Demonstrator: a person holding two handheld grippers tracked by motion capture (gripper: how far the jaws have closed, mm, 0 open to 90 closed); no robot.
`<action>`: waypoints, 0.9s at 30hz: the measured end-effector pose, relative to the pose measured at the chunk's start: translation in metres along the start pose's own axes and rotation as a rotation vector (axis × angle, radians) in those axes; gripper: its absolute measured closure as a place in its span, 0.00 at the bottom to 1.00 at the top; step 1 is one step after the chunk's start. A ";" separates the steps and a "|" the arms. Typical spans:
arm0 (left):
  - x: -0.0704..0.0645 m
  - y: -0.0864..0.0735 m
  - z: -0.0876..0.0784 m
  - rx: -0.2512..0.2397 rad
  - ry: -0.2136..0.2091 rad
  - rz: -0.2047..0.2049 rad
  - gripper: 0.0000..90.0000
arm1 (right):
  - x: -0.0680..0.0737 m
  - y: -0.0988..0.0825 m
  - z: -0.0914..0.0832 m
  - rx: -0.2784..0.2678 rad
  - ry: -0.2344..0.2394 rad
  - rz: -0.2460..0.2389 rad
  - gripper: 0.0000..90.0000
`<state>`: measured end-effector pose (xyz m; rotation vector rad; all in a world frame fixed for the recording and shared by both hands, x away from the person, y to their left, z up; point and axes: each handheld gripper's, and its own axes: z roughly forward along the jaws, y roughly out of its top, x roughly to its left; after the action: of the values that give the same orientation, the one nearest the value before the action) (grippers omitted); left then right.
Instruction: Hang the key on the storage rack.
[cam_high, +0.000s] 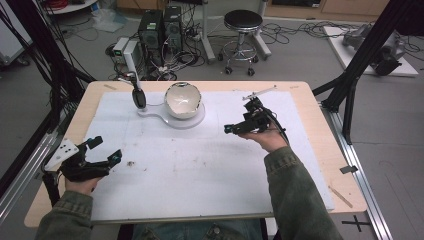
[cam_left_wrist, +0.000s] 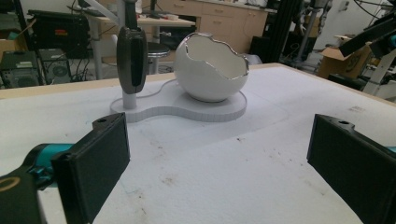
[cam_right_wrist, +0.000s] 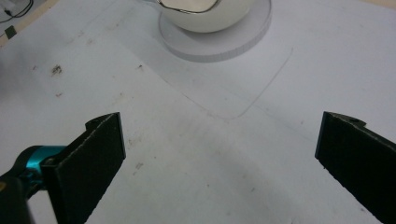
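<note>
Overhead, the left gripper (cam_high: 102, 150) hovered low over the near-left part of the white foam mat (cam_high: 200, 175), held by a hand in an olive sleeve, its jaws spread wide with nothing between them. The right gripper (cam_high: 235, 127) sat further in, right of centre, tilted toward the middle of the mat, and its jaws too stood wide apart and empty.

Nearest to both was the egg-shaped white bowl (cam_high: 183, 100), with a jagged, silver-edged rim, resting on a round white base (cam_high: 192, 121) at the far middle of the mat. Just left of it, on the same base's narrower lobe, a dark oval piece (cam_high: 138, 96) stood upright on a short white post. The left gripper was well apart from the bowl; the right one was near it but not touching.

The mat showed small brown specks and faint outlines near the base.
</note>
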<state>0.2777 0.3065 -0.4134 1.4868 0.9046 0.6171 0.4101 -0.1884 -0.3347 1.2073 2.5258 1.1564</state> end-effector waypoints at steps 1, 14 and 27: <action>0.000 0.000 0.000 -0.001 0.000 -0.001 0.07 | -0.003 -0.005 -0.002 -0.006 0.002 0.007 0.01; -0.002 0.000 0.000 0.010 0.004 0.000 0.07 | -0.023 -0.048 -0.026 -0.103 -0.004 0.074 0.01; -0.002 -0.001 0.000 0.017 0.005 -0.002 0.07 | -0.030 -0.089 -0.047 -0.253 -0.028 0.049 0.01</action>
<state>0.2764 0.3045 -0.4136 1.5004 0.9174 0.6136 0.3569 -0.2723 -0.3684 1.2156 2.2567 1.4086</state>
